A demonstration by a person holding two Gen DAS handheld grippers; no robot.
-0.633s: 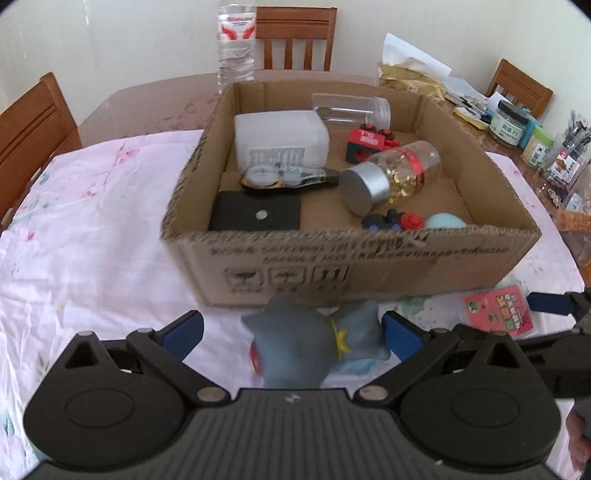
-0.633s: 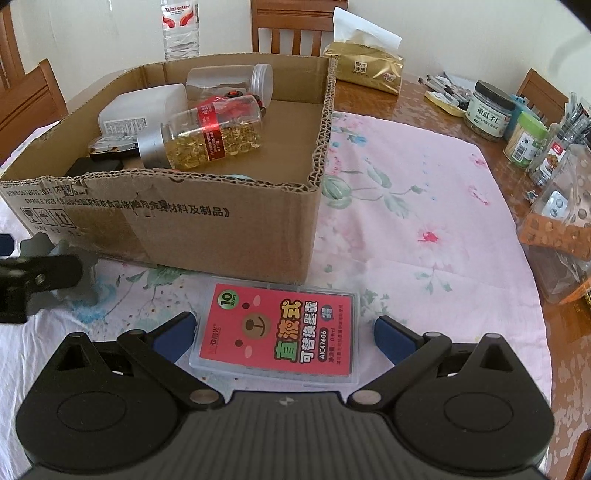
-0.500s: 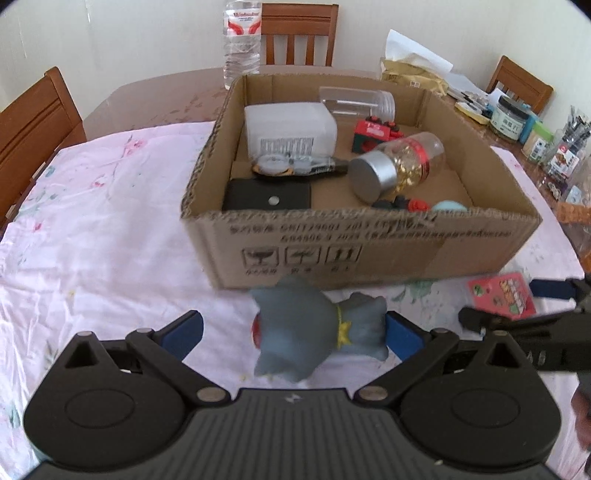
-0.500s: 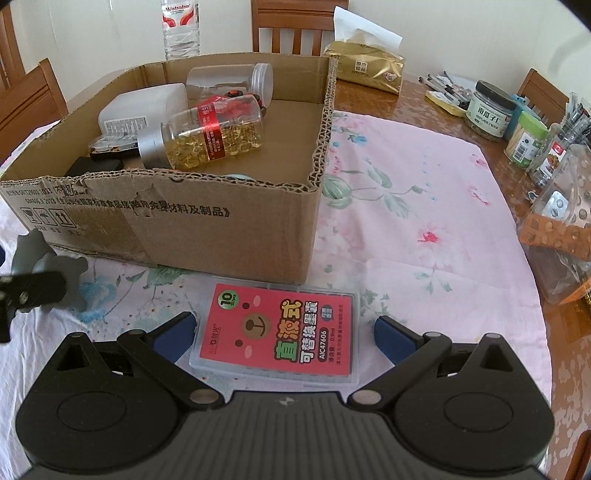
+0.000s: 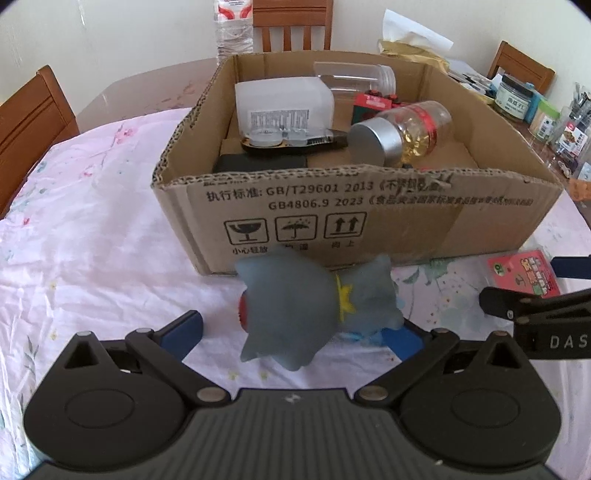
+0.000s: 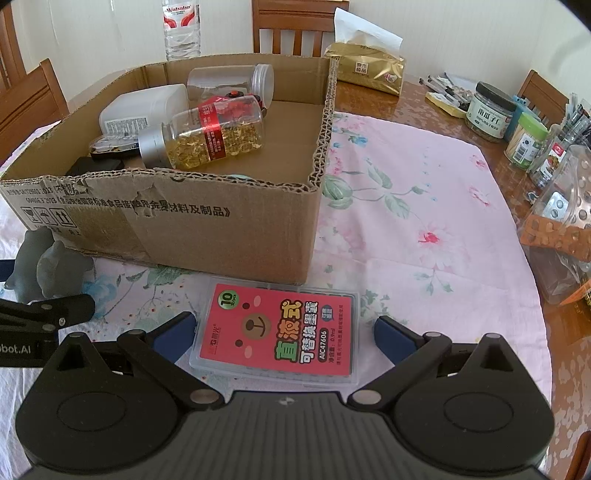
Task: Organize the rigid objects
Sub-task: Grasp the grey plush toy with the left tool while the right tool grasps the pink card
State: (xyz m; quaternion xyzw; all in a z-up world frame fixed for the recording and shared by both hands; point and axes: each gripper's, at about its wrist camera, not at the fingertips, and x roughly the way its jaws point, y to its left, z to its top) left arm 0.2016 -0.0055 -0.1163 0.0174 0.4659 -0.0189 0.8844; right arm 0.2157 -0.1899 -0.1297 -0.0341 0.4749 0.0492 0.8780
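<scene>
A grey toy figure (image 5: 314,310) with a yellow collar lies on the flowered cloth between the fingers of my left gripper (image 5: 295,332), which is open; its tail end rests near the right fingertip (image 5: 402,338). My right gripper (image 6: 284,332) is open too, with its fingers on either side of a pink ink-cartridge case (image 6: 277,332) lying flat on the cloth. Just behind both stands an open cardboard box (image 5: 369,221) (image 6: 184,218). It holds a capsule bottle (image 6: 207,136), a white container (image 5: 280,99), a clear jar (image 6: 229,81) and a black case (image 5: 258,162).
Jars (image 6: 489,110), pens and blister packs (image 6: 557,236) crowd the table's right edge. A gold tissue pack (image 6: 369,66) and a water bottle (image 5: 234,26) stand behind the box. Wooden chairs (image 5: 29,122) ring the table. In the right wrist view, the grey toy (image 6: 48,269) shows at far left.
The left gripper has dropped lower and eased back, so the box front rises in its view and the toy sits further forward between the fingers. The right gripper and the case have stayed put.
</scene>
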